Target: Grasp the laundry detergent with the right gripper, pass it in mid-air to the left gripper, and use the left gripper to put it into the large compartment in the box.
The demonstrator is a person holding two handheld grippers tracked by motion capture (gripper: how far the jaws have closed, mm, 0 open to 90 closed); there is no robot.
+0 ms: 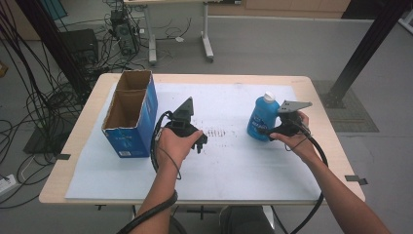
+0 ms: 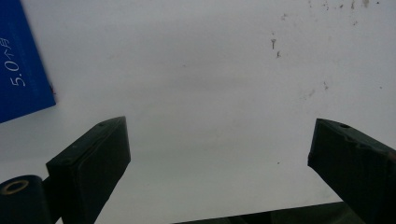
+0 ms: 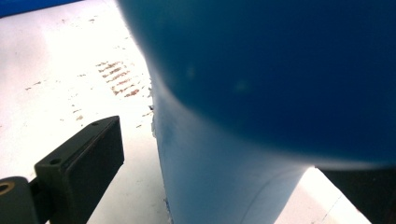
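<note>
Left gripper [image 1: 198, 143]: held low over the white mat [image 1: 229, 165] at centre-left of the table [image 1: 73, 141], forearm entering from the bottom edge, hand [image 1: 175, 146] wrapped over the body, grey plate pointing away from the person. Its jaws stand wide apart with bare mat between them, as the left gripper view [image 2: 219, 158] confirms.

Right gripper [image 1: 265, 130]: held at the right side of the mat, hand [image 1: 294, 139] behind it, forearm angled in from the lower right, cable trailing back along the arm. It is set against the lower half of a blue bottle [image 1: 262, 118]. In the right gripper view the bottle [image 3: 261, 93] sits between the jaws; the left jaw stands apart from its wall with mat showing in the gap, the right jaw lies behind the bottle, so contact there cannot be told.

Blue bottle: upright on the mat, right of centre, white cap on top, light label with print too small to read.

Cardboard box [image 1: 131, 114]: blue outside, brown inside, top open, two compartments, at the mat's left. High view shows a label, unreadable; left gripper view shows its blue corner [image 2: 21, 60] with white "5.0" and further characters.

Mat: dark scuff marks at centre [image 1: 219, 132], seen close in the right gripper view [image 3: 116, 77].
</note>
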